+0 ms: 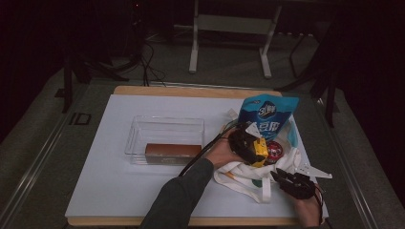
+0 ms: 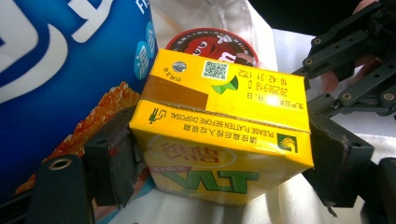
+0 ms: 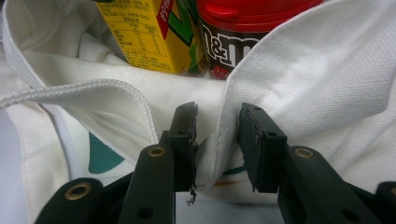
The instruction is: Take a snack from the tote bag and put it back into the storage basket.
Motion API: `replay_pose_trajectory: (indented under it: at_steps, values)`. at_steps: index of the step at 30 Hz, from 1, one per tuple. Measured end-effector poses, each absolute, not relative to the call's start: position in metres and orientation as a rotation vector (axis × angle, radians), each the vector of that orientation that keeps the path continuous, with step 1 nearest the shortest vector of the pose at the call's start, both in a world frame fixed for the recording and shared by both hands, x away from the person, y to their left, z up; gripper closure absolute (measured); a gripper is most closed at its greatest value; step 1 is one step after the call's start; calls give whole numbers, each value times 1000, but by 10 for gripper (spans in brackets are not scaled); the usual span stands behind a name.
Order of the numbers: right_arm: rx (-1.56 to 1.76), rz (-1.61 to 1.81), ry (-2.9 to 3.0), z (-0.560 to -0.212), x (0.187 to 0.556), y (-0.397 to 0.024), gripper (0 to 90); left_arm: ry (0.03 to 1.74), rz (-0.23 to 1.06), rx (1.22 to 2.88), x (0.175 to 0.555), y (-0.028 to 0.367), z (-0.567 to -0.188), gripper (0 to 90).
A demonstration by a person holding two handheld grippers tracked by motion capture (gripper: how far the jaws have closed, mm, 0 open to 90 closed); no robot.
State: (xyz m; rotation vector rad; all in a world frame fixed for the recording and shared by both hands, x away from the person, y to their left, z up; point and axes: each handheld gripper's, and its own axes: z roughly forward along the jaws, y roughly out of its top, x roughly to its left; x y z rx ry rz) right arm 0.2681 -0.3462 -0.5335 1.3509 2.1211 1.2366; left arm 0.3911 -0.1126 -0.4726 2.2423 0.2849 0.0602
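In the high view, a white canvas tote bag (image 1: 248, 179) lies on the near right part of the white table (image 1: 119, 191), its mouth facing the far side. The left gripper (image 1: 258, 149) reaches across to that mouth and holds a yellow drink carton (image 1: 260, 151) there, beside a red-lidded M&M's tub (image 1: 275, 150). A blue snack pouch (image 1: 267, 119) leans just behind them. To the left, well apart, a clear plastic bin (image 1: 165, 138) holds a brown box (image 1: 173, 151). The right gripper (image 1: 282, 177) sits at the bag's near right edge.

In the left gripper view, the two black jaws are clamped on the left and right sides of the carton (image 2: 219, 140), top face toward the camera. The tub's lid (image 2: 212, 44) shows just beyond it, the pouch (image 2: 70, 60) at the left, and the other gripper (image 2: 355, 79) at the far right.

In the right gripper view, the jaws stand partly apart with a fold of the tote's hem (image 3: 219, 140) between them; whether the pads truly pinch it cannot be told. The carton (image 3: 149, 37) and tub (image 3: 233, 37) stand past the cloth.

The carton is probably light and stiff but crushable, so gripping its flat sides suits it. The cloth is soft and limp, best taken at the stitched hem.
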Motion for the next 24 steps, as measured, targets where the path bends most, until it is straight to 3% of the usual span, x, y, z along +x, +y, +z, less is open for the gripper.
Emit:
replay_pose_trajectory:
  at_steps: [24]
  values:
    - [1352,1238,2123,-534,268,-346,667,271,135,2324,384,-118,-477,279]
